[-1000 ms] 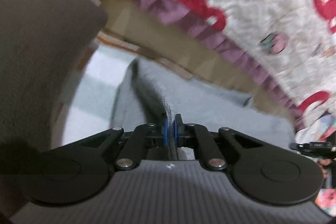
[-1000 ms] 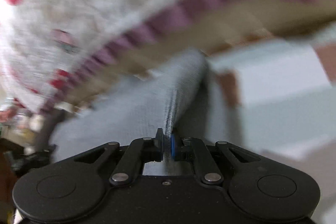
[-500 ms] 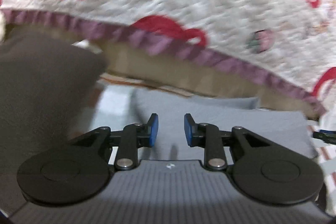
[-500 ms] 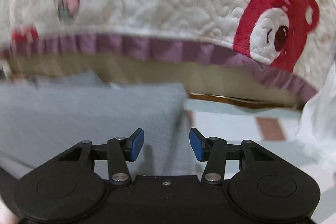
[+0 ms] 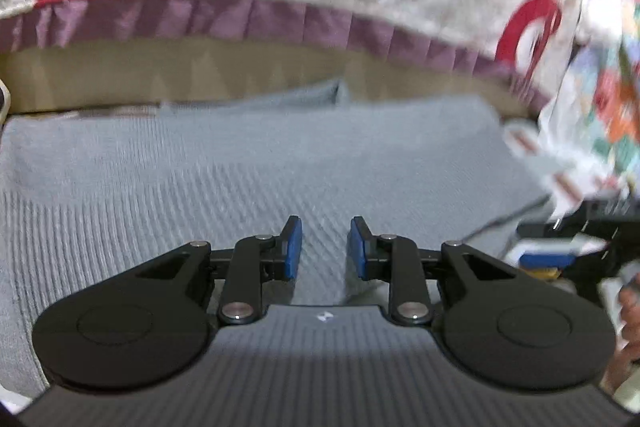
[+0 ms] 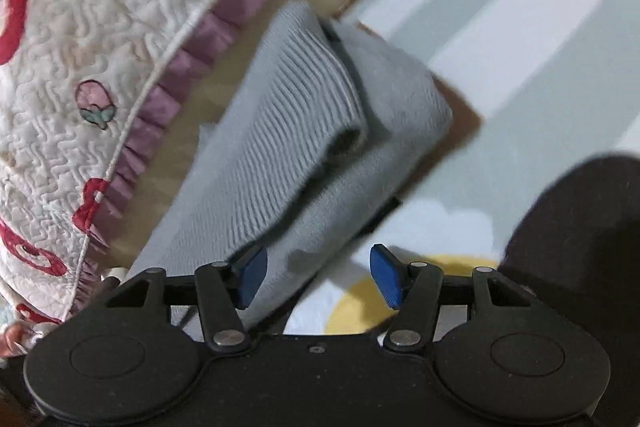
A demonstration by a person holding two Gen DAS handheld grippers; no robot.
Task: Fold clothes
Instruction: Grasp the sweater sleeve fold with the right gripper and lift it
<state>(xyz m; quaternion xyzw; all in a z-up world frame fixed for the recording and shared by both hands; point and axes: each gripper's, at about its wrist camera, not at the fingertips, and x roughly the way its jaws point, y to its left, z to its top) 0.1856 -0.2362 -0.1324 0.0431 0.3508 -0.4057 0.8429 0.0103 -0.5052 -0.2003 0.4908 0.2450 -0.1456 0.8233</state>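
Fingers spread, hovering over grey sweater.

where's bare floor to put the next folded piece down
Bare striped mat lies to the right of the grey sweater, ahead of the open right gripper. It is crowded left of the sweater, where the quilt hangs close, and in the left view, where the sweater fills the ground under the open left gripper.

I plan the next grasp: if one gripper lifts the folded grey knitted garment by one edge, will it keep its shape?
Probably not. The folded grey knitted garment looks soft: its ribbed cuff curls and sags, so layers would likely droop and unfold. The ribbed knit should not slip from the pads. It seems light.
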